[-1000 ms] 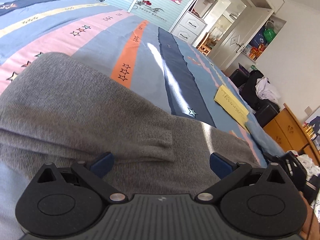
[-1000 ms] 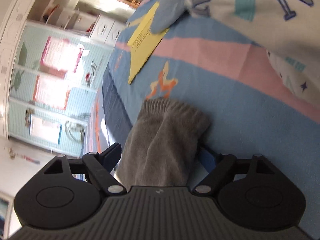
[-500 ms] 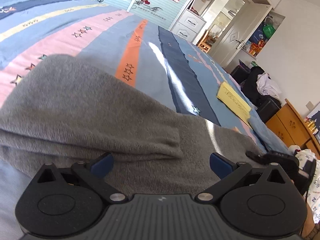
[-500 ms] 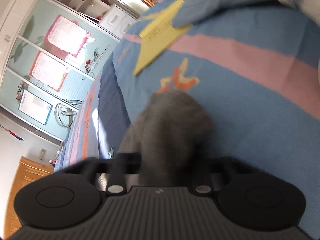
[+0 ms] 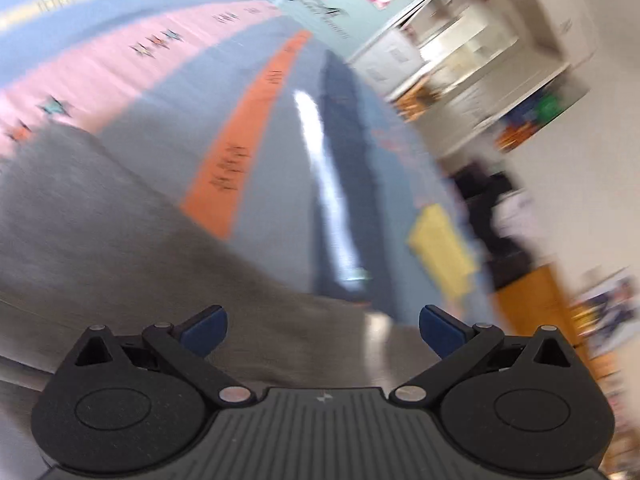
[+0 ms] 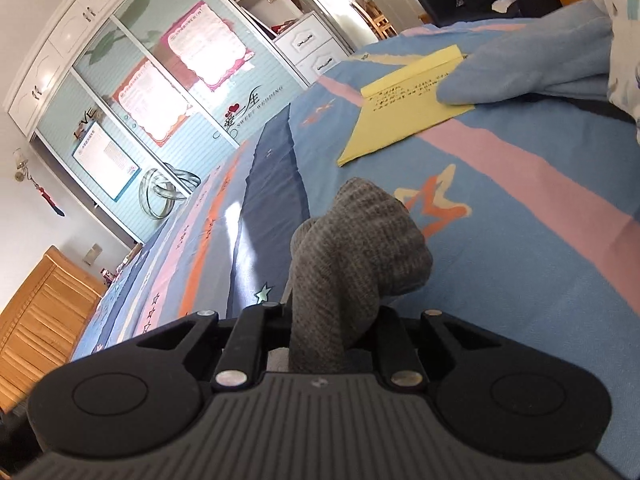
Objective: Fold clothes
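A big bed (image 6: 540,248) with a striped cover in blue, pink and orange is seen in both views. A gray knitted sweater (image 5: 120,248) is spread across the near part of the bed, and it is the biggest thing on it. The left wrist view is blurred, so small folds in the sweater cannot be told. The sweater is judged to be soft, floppy and light, so it is likely to sag and bunch when lifted, and it is not breakable. It is best taken by an edge, a cuff or a shoulder, where the knit is thicker. A yellow paper (image 6: 404,112) with writing is seen further up the bed, well apart from the sweater, with a light blue cloth (image 6: 528,72) lying over one corner of it. The ribbed sleeve end (image 6: 360,248) is held up off the cover, and it droops over in a lump. The right gripper (image 6: 320,320) is closed tight on this sleeve. The left gripper (image 5: 322,322) is held wide apart just over the sweater, with nothing between its blue fingers (image 5: 202,330).
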